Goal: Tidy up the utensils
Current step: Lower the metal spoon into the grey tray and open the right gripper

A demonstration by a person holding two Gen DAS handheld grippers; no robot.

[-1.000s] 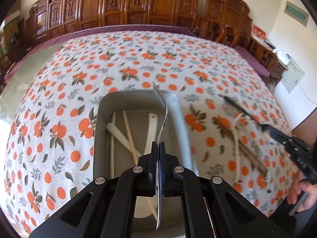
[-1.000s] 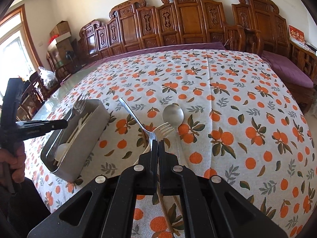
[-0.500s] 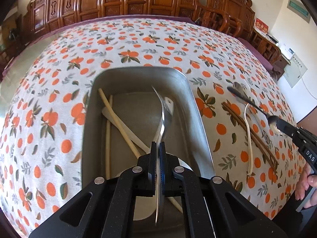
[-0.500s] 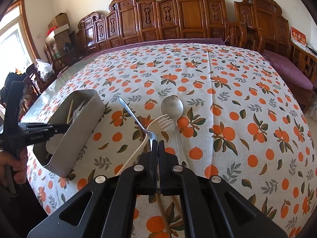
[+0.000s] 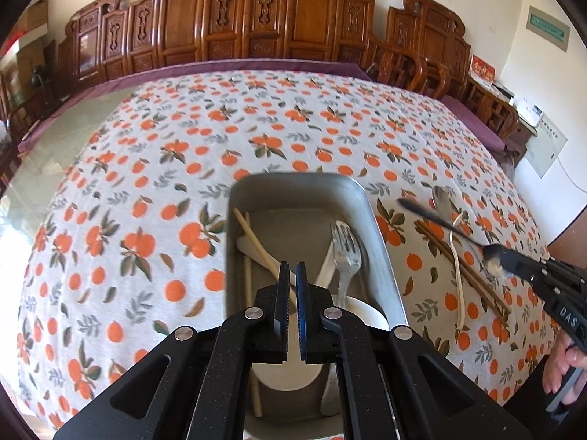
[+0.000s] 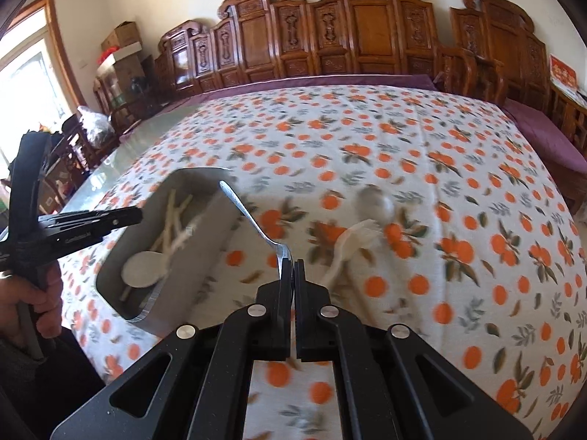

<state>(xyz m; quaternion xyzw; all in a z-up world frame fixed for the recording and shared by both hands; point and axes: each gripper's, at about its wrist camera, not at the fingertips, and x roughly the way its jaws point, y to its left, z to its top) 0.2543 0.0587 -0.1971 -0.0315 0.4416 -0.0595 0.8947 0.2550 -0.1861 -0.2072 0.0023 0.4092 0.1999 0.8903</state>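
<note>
The right gripper [image 6: 293, 267] hides the bowl end of the metal spoon [image 6: 253, 216] it clamps. The white plastic fork [image 6: 352, 242] and far spoon [image 6: 376, 203] are motion-blurred. The left gripper [image 5: 292, 275] covers the tray's [image 5: 381, 256] near contents.

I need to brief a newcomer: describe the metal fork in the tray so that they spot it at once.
Find the grey metal tray on the orange-print tablecloth, just ahead of the left gripper. The metal fork lies along the tray's right wall, tines pointing away. It is the only shiny steel piece there; the chopsticks and white spoon beside it are pale and dull.
</note>
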